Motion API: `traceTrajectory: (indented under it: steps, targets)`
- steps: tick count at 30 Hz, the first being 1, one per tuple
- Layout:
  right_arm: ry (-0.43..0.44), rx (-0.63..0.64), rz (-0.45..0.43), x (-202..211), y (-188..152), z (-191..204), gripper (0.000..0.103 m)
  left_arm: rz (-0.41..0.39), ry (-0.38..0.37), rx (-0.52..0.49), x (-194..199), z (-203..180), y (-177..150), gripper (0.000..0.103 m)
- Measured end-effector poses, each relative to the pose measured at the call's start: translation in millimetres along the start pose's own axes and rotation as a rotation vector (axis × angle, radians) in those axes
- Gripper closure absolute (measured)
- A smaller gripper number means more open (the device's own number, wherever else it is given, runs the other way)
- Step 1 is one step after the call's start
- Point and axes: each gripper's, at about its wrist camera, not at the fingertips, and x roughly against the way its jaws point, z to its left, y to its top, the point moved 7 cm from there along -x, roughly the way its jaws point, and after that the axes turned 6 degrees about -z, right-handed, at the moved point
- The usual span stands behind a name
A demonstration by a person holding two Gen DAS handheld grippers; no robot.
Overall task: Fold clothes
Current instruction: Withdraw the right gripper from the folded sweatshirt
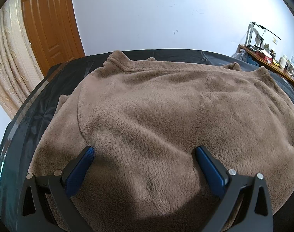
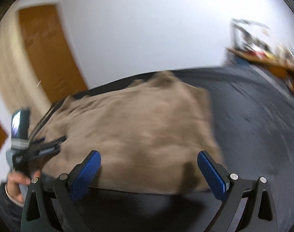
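A brown fleece garment (image 1: 166, 116) lies spread over a dark sheet (image 1: 40, 112) that covers the work surface, filling most of the left wrist view from the near edge to the far one. Its surface is soft and rumpled, with a curved seam running down the left part and small flaps of fabric sticking up along the far edge. The left gripper (image 1: 145, 152) hangs over the near part of the garment with its blue-padded fingers (image 1: 79, 172) spread wide apart and nothing between them. The right wrist view is smeared by motion blur; in it the same garment occupies the left and middle, its right edge ending on bare dark sheet that stretches away to the right. The right gripper (image 2: 148, 158) is above the garment's near edge, its jaws likewise parted and empty. At the left of that view a person's hand (image 2: 17, 181) grips the handle of the other gripper, beside the garment's left edge. Beyond the sheet stand a white wall (image 1: 156, 15), a brown wooden door (image 1: 48, 25) on the far left, and a wooden shelf (image 1: 270, 65) crowded with small items on the far right.
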Motion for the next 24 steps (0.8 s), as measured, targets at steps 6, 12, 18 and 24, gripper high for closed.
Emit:
traceTrajectory:
  steps: [6,12,18,24]
  targets:
    - [-0.055,-0.151,0.029,15,-6,-43,0.001,0.0,-0.002,0.0,1,0,0,0.0]
    - [-0.008,-0.258,0.086,13,-19,-46,0.001,0.0,-0.004,0.001,0,0,0,0.0]
    - [0.024,-0.329,0.113,11,-32,-40,0.001,0.001,-0.005,0.001,0,1,0,0.0]
    - [0.016,-0.33,0.105,0,-28,-29,0.001,0.001,-0.006,0.001,0,1,0,0.0]
